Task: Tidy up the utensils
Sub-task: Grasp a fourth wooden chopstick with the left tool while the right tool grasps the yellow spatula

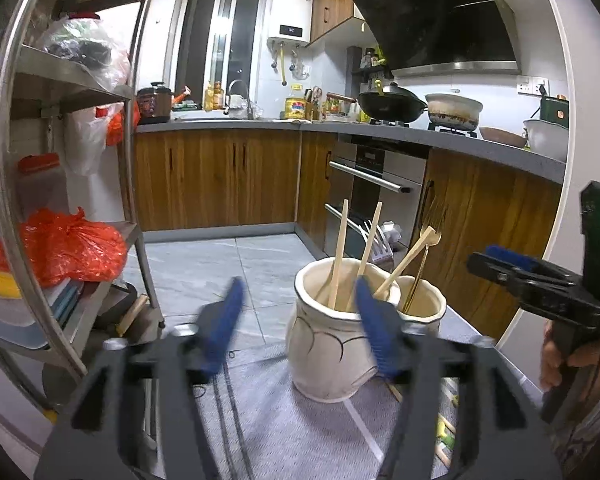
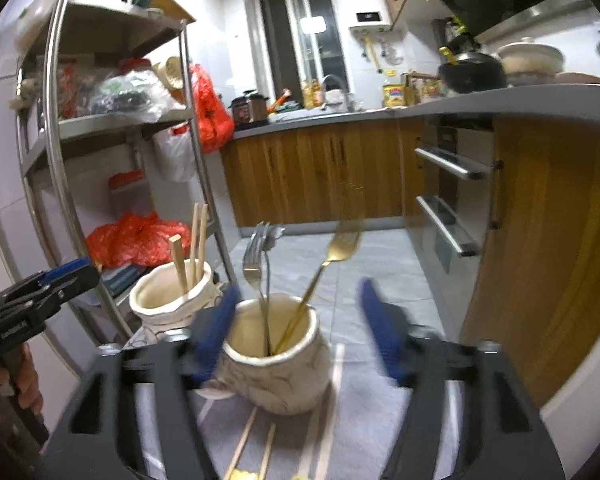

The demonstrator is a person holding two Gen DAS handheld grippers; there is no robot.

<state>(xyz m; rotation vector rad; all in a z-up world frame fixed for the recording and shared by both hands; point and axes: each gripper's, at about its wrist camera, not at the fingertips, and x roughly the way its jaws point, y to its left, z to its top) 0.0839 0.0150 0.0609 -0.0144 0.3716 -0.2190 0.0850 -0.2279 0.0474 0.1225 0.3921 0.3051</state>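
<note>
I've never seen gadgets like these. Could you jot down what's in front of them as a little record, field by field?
Setting: home kitchen, grey cloth under the work
Chopstick jar: white ceramic, holds wooden chopsticks
Fork jar: white ceramic, holds silver forks and a gold fork
Loose items: two chopsticks on the cloth, in front of the fork jar
Left claw: open, holding nothing
Right claw: open, holding nothing, fork jar just beyond it
Person: only hands gripping the claw handles visible
</note>
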